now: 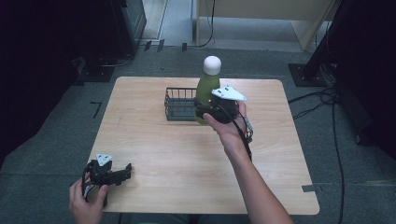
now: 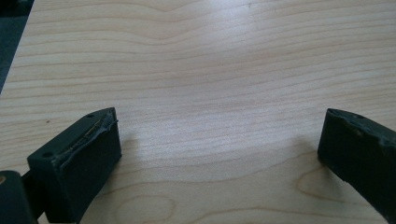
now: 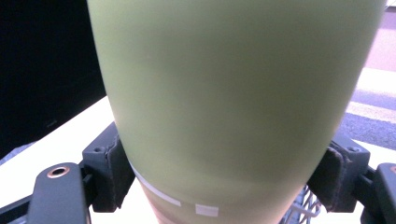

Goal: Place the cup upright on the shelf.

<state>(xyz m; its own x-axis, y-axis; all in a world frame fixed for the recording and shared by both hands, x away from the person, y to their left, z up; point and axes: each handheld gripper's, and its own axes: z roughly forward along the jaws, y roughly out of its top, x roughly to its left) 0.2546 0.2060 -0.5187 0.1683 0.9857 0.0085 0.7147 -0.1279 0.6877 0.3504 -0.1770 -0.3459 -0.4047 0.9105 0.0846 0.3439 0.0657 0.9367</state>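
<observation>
A green bottle (image 1: 207,85) with a white round cap is held upright above the table, in front of a black wire basket (image 1: 180,105). My right gripper (image 1: 211,111) is shut on the bottle's lower body; in the right gripper view the green bottle (image 3: 233,93) sits between the two pads (image 3: 114,172), which press on its sides. My left gripper (image 1: 120,173) rests low at the table's front left corner, held by a hand. Its jaws stand wide apart over bare wood in the left gripper view, with the left gripper (image 2: 219,140) holding nothing.
The light wooden table (image 1: 187,158) has dark floor around it. Cables (image 1: 322,100) run on the floor at the right. A pale cabinet (image 1: 261,18) stands beyond the table's far edge, and dark equipment sits at the far left.
</observation>
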